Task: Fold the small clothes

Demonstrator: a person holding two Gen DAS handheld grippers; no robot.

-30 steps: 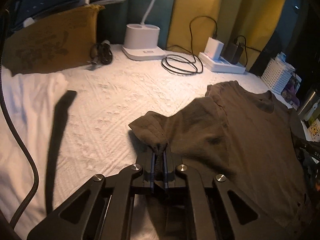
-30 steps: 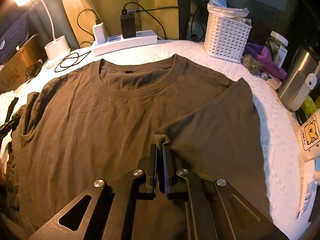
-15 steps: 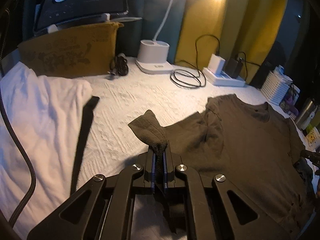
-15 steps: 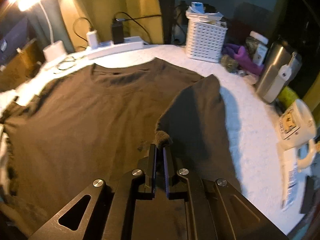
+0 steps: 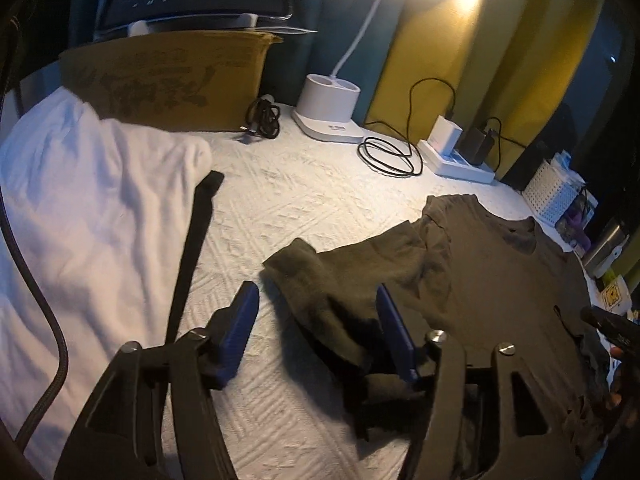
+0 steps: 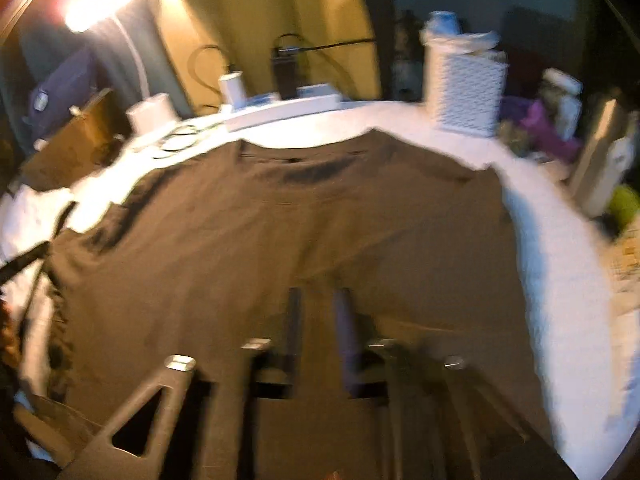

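The white slatted basket (image 6: 464, 92) stands at the back edge of the white textured table (image 5: 280, 208), stuffed with pale things too blurred to tell. Left of the basket along that edge sits the power strip (image 6: 284, 110) with chargers plugged in, then the white lamp base (image 5: 330, 108), a two-well holder; nothing shows inside the wells.

The brown T-shirt (image 6: 280, 232) lies flat on the table in front of the basket, collar pointing toward the power strip, long axis running from collar back toward the right gripper (image 6: 320, 300). Its left sleeve (image 5: 320, 280) lies rumpled, sticking out sideways, away from the basket.

The left gripper (image 5: 316, 300) has just been opening: blue fingers (image 5: 240, 320) stand wide, the sleeve loose between them, unpressed. The right gripper has just been opening too, fingers apart above the shirt, clamping nothing.
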